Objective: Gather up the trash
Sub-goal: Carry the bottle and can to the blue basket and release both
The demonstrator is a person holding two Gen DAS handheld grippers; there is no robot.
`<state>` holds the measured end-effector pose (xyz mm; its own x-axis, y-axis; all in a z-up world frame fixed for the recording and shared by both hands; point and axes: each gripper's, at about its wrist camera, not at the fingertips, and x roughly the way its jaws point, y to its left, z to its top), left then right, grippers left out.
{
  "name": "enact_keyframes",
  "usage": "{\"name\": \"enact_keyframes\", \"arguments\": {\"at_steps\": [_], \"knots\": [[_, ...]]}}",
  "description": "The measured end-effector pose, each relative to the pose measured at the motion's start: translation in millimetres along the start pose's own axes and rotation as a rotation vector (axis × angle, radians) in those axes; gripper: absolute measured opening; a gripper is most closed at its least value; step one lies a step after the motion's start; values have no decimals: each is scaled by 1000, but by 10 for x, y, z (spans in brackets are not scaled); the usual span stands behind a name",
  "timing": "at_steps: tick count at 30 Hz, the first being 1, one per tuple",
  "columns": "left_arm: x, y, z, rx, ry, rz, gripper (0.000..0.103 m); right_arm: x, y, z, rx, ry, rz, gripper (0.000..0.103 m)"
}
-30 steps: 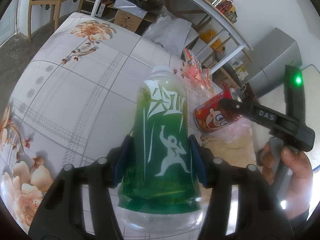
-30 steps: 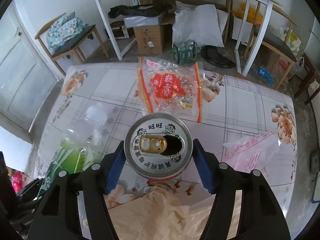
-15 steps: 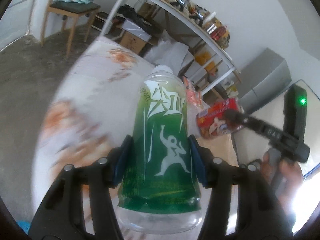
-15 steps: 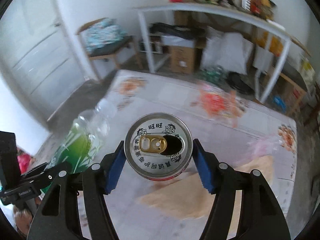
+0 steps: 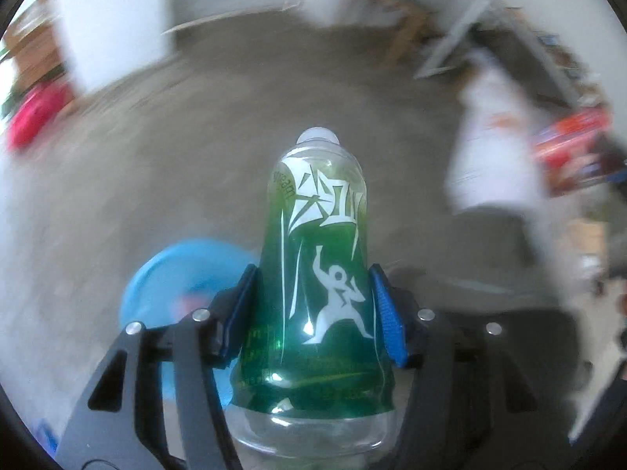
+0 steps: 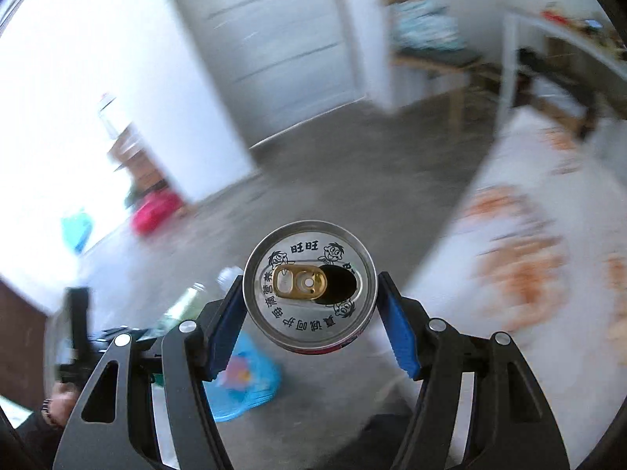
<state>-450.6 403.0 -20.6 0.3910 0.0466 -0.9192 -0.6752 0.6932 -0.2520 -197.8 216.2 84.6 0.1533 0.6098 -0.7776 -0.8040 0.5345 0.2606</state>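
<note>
My left gripper [image 5: 315,311] is shut on a clear plastic bottle [image 5: 319,274] with a green label, its white cap pointing away from me. My right gripper [image 6: 309,315] is shut on an opened red drink can [image 6: 309,288]; I look at its silver top. Both hang over grey concrete floor. A blue trash bin [image 5: 172,278] stands on the floor just below and left of the bottle. In the right wrist view the same blue bin [image 6: 250,380] lies below the can, with the bottle [image 6: 184,305] and the left gripper to its left. The red can [image 5: 568,156] shows blurred at the far right.
The table with the floral cloth [image 6: 529,235] runs along the right. A red object [image 6: 151,211] lies on the floor by a white wall. A wooden chair [image 6: 431,51] and a white shelf frame [image 6: 521,39] stand at the back. A hand [image 6: 58,407] holds the left gripper.
Both grippers have swung left off the table and now hang over the floor, each still holding its item. The blue bin has come into view below them.
</note>
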Motion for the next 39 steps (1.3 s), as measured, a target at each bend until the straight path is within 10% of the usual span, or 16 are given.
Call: {"name": "enact_keyframes", "arguments": {"at_steps": [6, 15, 19, 39], "knots": [[822, 977, -594, -122, 173, 131, 54, 878, 950, -476, -78, 149, 130, 64], [1723, 1202, -696, -84, 340, 187, 55, 1561, 1380, -1053, -123, 300, 194, 64], [1733, 1290, -619, -102, 332, 192, 78, 1678, 1453, -1167, -153, 337, 171, 64], [770, 2038, -794, -344, 93, 158, 78, 2646, 1887, -1601, -244, 569, 162, 64]]}}
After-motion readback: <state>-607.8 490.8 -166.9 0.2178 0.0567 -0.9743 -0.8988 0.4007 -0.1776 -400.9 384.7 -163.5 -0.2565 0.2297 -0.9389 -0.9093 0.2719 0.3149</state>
